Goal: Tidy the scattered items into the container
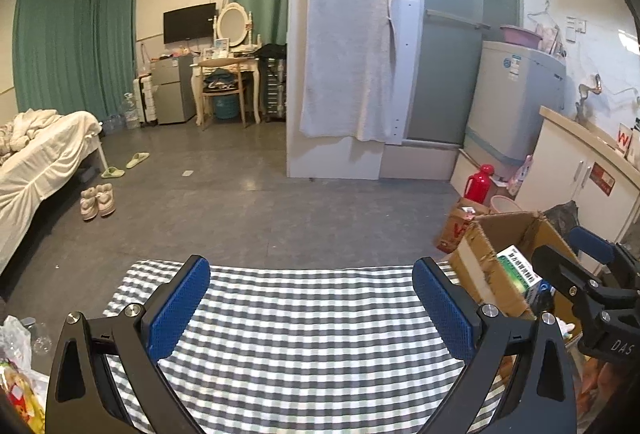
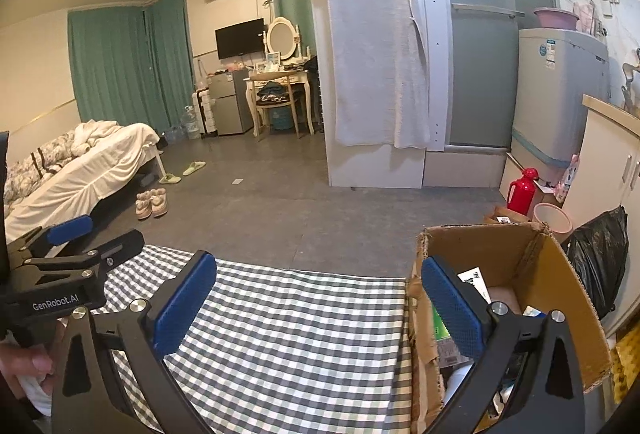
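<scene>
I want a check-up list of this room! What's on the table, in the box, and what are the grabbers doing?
Surface: checked tablecloth; the visible part has nothing lying on it.
Job's things: open cardboard box at the cloth's right edge, already holding a green and white packet and other items too hidden to name.
Clutter: plastic bags at the lower left of the left wrist view.
Grippers: left gripper open, empty, above the cloth; right gripper open, empty, one finger over the box.
Cables: nothing seen.
Surroundings: bed, shoes, red flask, black bag, hanging towel.
</scene>
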Action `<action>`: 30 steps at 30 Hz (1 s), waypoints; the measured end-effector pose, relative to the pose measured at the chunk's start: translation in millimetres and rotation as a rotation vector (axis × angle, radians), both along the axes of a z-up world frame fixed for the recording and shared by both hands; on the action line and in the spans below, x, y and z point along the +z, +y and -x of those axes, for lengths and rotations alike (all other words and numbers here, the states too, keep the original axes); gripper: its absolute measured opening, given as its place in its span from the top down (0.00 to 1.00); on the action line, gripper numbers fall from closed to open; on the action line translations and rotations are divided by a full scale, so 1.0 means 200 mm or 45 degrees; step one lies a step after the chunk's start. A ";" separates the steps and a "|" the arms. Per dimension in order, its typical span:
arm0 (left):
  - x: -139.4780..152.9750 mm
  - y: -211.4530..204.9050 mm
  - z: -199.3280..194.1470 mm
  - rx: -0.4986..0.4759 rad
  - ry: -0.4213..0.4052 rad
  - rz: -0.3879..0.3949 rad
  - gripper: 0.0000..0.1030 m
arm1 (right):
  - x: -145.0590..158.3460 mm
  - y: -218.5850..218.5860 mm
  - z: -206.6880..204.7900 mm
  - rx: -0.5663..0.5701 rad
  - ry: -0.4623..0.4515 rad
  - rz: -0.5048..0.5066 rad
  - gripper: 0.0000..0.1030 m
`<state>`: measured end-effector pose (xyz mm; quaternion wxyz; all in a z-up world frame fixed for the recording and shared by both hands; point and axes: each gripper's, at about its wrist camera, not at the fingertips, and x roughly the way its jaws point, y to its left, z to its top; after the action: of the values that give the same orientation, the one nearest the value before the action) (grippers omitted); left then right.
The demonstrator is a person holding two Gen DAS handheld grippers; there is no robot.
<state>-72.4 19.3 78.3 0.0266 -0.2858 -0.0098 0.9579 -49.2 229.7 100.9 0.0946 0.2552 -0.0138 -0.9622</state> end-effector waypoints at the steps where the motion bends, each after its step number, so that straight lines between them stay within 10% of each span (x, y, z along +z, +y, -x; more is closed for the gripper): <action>1: 0.00 -0.01 -0.01 0.010 0.000 0.005 0.00 | 0.00 -0.01 0.00 0.002 0.002 -0.007 0.00; 30: -0.04 -0.13 -0.11 0.048 -0.036 -0.013 0.00 | -0.08 -0.11 -0.02 0.035 -0.047 -0.020 0.00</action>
<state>-50.3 -7.4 69.8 0.0099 -0.2990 -0.0205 0.9540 -44.7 206.8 84.0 0.1055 0.2738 -0.0046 -0.9560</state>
